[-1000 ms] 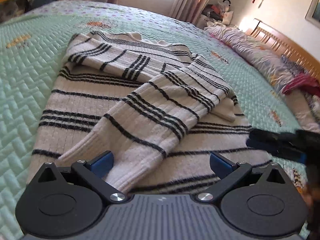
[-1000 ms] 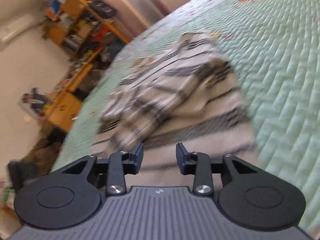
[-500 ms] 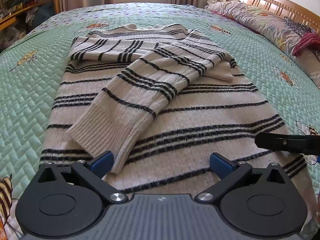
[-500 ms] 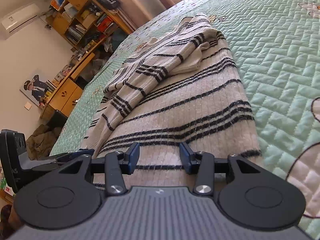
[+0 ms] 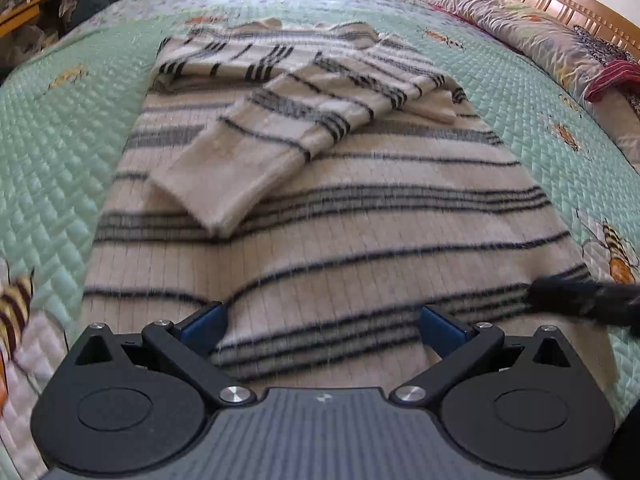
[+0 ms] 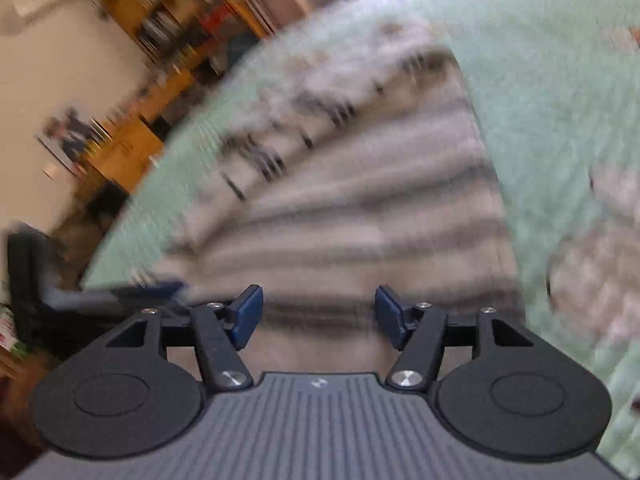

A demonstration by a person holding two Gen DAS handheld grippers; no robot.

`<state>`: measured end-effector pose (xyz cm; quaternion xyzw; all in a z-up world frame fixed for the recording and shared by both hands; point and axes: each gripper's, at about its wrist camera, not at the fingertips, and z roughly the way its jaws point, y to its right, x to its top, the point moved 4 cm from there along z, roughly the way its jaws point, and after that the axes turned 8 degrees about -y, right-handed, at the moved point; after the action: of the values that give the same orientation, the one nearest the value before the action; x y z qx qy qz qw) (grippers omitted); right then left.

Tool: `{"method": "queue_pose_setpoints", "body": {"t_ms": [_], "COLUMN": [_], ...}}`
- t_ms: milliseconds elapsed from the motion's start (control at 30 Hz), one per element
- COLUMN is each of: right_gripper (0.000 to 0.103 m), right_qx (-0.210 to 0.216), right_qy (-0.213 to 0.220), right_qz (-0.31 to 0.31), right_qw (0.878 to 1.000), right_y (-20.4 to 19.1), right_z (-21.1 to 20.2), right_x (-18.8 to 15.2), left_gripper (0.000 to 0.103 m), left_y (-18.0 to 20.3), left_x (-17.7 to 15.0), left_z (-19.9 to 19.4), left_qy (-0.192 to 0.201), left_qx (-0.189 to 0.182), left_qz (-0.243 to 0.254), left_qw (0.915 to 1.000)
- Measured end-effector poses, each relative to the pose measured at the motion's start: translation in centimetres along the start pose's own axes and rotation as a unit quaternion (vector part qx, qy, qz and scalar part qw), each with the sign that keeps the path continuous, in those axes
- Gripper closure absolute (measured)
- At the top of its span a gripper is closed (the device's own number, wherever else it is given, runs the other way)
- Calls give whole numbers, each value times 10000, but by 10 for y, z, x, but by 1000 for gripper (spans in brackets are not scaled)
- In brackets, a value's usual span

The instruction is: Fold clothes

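Looking along my left tongs (image 5: pixel 322 328), I see their blue pads (image 5: pixel 204 322) spread wide over the near hem of the sweater (image 5: pixel 360 216), with nothing gripped between them. The sweater, cream with dark stripes, lies flat on the green quilt (image 5: pixel 52 160) of the bed, collar at the far end. One sleeve (image 5: pixel 256 152) is folded across its chest, the cuff pointing toward me and to the left. My right tongs (image 5: pixel 580 298) show as a dark blur at the sweater's right edge. Pillows (image 5: pixel 528 28) lie along the wooden headboard (image 5: pixel 580 4) at far right.

From my right tongs (image 6: pixel 318 316), the picture is badly smeared. Their jaws have just been opening and now stand well apart above the sweater's (image 6: pixel 360 208) near edge, holding nothing. The quilt (image 6: pixel 540 92) runs off to the right. My left tongs (image 6: pixel 152 290) reach in from the left, blurred, by the sweater's edge. Shelves (image 6: pixel 192 12) stand against the far wall.
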<state>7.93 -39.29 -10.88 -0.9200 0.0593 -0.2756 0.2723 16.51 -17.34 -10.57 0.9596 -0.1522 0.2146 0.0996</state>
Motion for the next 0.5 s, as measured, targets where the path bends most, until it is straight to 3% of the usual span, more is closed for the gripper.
{"method": "queue_pose_setpoints", "body": {"t_ms": [167, 300, 500], "right_gripper": [39, 39, 37], "right_qx": [146, 462, 109], "right_qy": [144, 395, 279], "right_qz": [-17, 66, -115], "right_qw": [9998, 9981, 9995], "right_y": [-5, -7, 6], "right_z": [-15, -40, -40], "right_x": [-15, -23, -52], "left_gripper": [1, 1, 1], "left_y": [-1, 3, 6], "left_x": [-22, -39, -68], "left_z": [-14, -28, -29], "left_qy": [-88, -177, -302], "left_qx": [-50, 143, 355], "left_qz": [8, 186, 422], "left_qw": [9999, 9996, 9980]}}
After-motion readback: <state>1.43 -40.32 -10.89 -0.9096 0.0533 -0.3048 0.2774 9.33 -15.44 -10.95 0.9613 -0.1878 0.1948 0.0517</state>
